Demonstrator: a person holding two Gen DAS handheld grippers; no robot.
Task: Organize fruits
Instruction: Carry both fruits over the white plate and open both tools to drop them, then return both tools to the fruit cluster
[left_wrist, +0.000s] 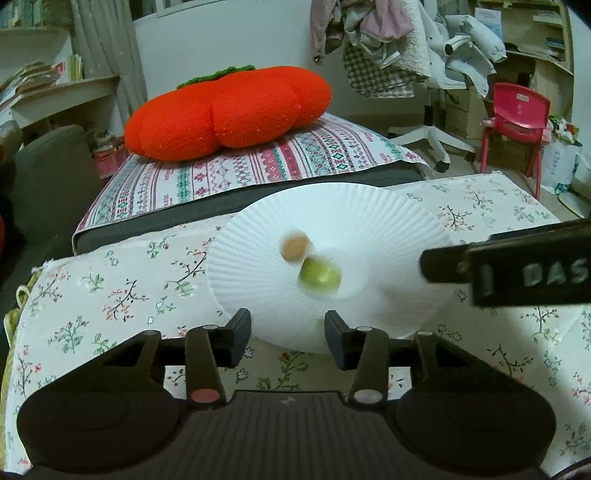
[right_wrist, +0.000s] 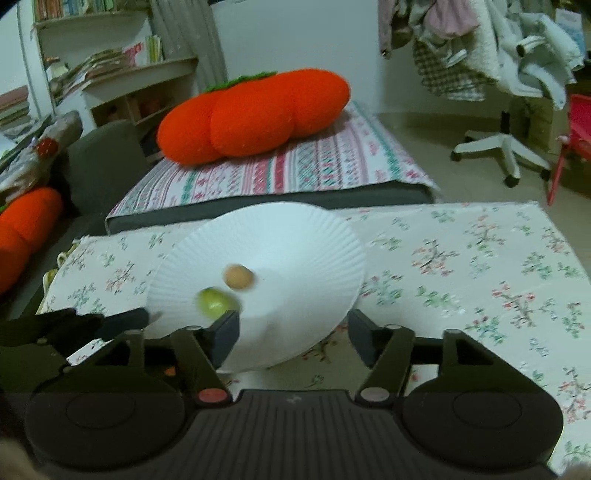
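Note:
A white fluted paper plate (left_wrist: 369, 221) (right_wrist: 295, 240) lies on the floral tablecloth (left_wrist: 110, 288). On it sit a small brown round fruit (left_wrist: 294, 245) (right_wrist: 238, 277) and a green round fruit (left_wrist: 319, 275) (right_wrist: 216, 302), both blurred, close together. My left gripper (left_wrist: 288, 328) is open over the plate's near rim, with nothing between its pads. My right gripper (right_wrist: 293, 328) is open wider over the near rim, also with nothing in it; the green fruit lies just beyond its left fingertip. Each gripper shows at the edge of the other's view: the right one's finger (left_wrist: 443, 266), the left one's finger (right_wrist: 122, 321).
Behind the table a big orange fruit-shaped cushion (left_wrist: 229, 110) rests on a patterned cover over a grey seat (left_wrist: 258, 192). A second orange cushion (right_wrist: 26, 221) lies at far left. An office chair piled with clothes (left_wrist: 424, 74) and a red child's chair (left_wrist: 517, 118) stand at back right.

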